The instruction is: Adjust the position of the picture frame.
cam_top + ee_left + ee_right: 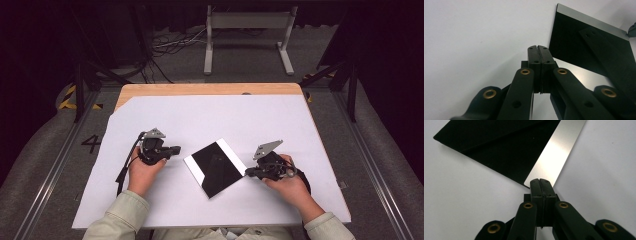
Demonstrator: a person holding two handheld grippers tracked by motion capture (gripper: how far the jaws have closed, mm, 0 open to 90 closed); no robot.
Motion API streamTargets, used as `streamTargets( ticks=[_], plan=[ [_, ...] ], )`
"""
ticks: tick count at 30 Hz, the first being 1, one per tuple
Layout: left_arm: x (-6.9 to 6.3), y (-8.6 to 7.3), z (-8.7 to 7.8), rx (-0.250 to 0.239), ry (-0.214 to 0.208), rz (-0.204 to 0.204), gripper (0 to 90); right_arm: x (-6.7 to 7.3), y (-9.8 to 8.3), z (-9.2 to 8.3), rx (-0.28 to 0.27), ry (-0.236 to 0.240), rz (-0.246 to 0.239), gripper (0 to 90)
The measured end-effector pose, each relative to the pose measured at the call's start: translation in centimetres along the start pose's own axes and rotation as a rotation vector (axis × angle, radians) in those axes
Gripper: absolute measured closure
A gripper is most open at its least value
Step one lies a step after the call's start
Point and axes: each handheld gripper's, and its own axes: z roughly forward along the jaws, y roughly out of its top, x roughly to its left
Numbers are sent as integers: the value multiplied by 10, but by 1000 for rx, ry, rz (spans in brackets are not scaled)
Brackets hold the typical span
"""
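Black panel [216, 170] with 2 silver edge strips lies flat mid-sheet [225, 112]. Left gripper [176, 149] and right gripper [248, 172] flank opposite corners, jaws together, empty (probably poised to nudge it square).

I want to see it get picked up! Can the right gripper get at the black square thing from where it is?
Probably yes. The right gripper sits shut at the black panel's silver edge with nothing between, but its jaws must open first.
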Motion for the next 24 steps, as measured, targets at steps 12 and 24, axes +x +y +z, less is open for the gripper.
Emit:
streamTargets(
  ticks=[12, 24],
  plan=[
    [2, -4, -4, 4, 21, -16, 900, -4, 13, 11, -45, -85, 7, 900],
    [2, -17, -14, 33, 39, -37, 900, -12, 43, 33, -40, -129, 27, 900]
  ],
)
